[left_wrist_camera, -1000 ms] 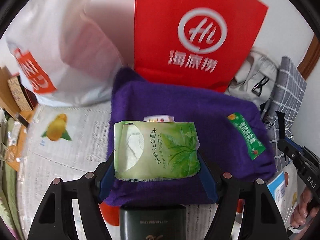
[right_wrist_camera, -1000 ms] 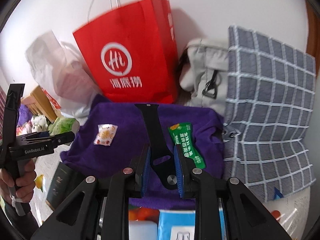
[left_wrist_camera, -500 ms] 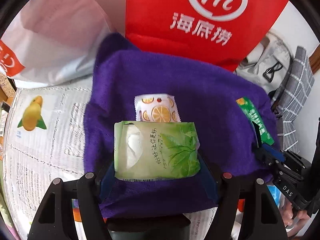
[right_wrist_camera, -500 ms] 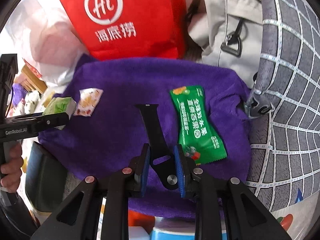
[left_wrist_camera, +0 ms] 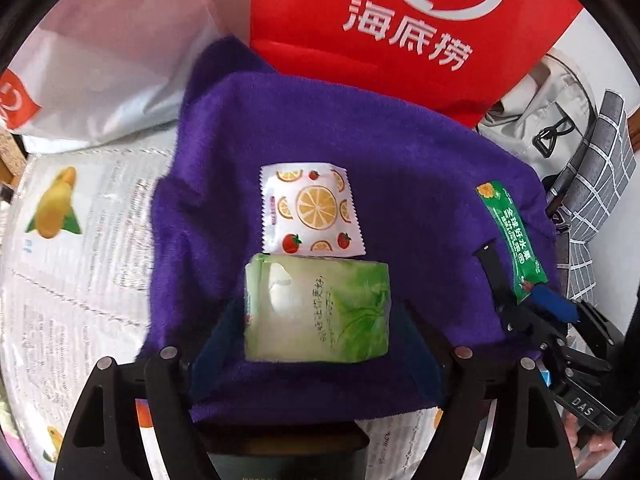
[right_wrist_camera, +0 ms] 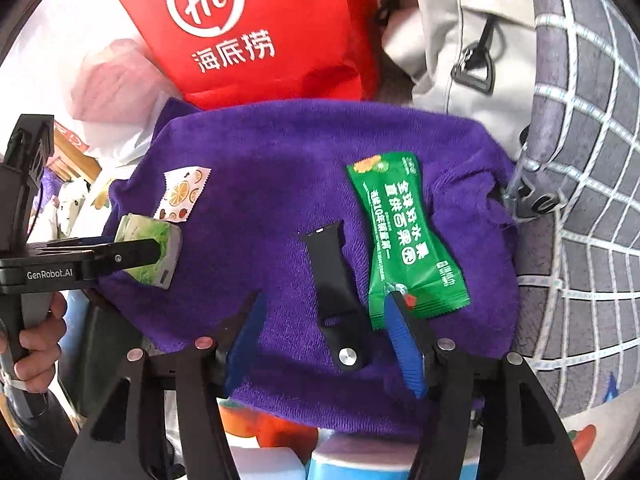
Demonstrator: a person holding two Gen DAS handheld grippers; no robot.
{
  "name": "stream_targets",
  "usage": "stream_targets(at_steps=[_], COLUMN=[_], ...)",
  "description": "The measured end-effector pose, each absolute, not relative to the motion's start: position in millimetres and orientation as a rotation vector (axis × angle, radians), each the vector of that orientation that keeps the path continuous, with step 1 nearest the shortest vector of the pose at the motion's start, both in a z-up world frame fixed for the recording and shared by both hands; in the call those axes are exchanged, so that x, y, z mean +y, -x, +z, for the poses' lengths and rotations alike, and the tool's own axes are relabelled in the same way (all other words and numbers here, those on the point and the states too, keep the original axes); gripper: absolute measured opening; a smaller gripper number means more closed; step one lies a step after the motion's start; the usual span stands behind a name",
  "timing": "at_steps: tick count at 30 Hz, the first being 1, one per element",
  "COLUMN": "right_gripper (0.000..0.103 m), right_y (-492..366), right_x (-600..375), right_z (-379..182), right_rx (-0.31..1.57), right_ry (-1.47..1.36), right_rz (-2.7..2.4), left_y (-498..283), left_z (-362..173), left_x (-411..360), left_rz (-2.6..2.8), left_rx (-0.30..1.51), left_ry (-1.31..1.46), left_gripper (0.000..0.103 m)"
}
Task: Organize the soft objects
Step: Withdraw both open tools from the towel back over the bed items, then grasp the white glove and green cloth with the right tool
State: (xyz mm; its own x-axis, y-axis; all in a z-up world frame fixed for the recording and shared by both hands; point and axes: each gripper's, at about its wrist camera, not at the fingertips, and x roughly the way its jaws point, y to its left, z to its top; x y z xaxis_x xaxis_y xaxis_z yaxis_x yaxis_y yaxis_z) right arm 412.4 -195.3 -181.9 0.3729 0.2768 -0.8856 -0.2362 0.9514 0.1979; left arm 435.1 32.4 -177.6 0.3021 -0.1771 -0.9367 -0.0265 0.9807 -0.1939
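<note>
A purple towel (left_wrist_camera: 400, 152) is spread out and carries several small items. A green tissue pack (left_wrist_camera: 316, 308) lies on it between the fingers of my left gripper (left_wrist_camera: 316, 305), whose jaws are opening; both pads stand clear of the pack's sides. Just beyond the pack lies an orange-print sachet (left_wrist_camera: 312, 208). In the right wrist view a black watch strap (right_wrist_camera: 334, 292) rests on the towel (right_wrist_camera: 260, 160) between the blue pads of my right gripper (right_wrist_camera: 325, 296). Its jaws are opening too and do not touch the strap. A green snack packet (right_wrist_camera: 404, 236) lies just right of the strap.
A red paper bag (left_wrist_camera: 400, 20) stands behind the towel, a white plastic bag (left_wrist_camera: 112, 72) to its left. A grey bag (right_wrist_camera: 460, 40) and a checked grey cloth (right_wrist_camera: 580, 160) crowd the right side. Newspaper (left_wrist_camera: 80, 260) covers the surface at left. A person's hand (right_wrist_camera: 36, 340) holds the left gripper.
Both grippers sank toward the towel. The right jaws opened and let go of the watch strap. The left jaws widened off the tissue pack, which now lies on the towel.
</note>
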Motion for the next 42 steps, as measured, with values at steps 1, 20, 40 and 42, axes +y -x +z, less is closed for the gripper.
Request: stream_targets(at_steps=[1,20,40,42], right_gripper=[0.061,0.044,0.065,0.045], right_y=[-410,-281,-207,-206], right_x=[-196,-202,-132,-125], right_z=[-178,-130,-173,-181], right_rx=[1.130,0.953,1.023,1.019], right_ry=[-0.038,-0.031,-0.096,-0.058], right_rz=[0.327,0.281,0.429,0.403], left_y=[-433,-329,-214,-207], left_z=[-173,-119,-123,-126], left_x=[33,68,80,84], left_rz=[-0.097,-0.151,-0.177,-0.174], left_rx=[1.256,1.099,1.082,1.092], left_ry=[0.184,0.264,0.272,0.280], left_gripper=[0.079,0.079,0.079,0.079])
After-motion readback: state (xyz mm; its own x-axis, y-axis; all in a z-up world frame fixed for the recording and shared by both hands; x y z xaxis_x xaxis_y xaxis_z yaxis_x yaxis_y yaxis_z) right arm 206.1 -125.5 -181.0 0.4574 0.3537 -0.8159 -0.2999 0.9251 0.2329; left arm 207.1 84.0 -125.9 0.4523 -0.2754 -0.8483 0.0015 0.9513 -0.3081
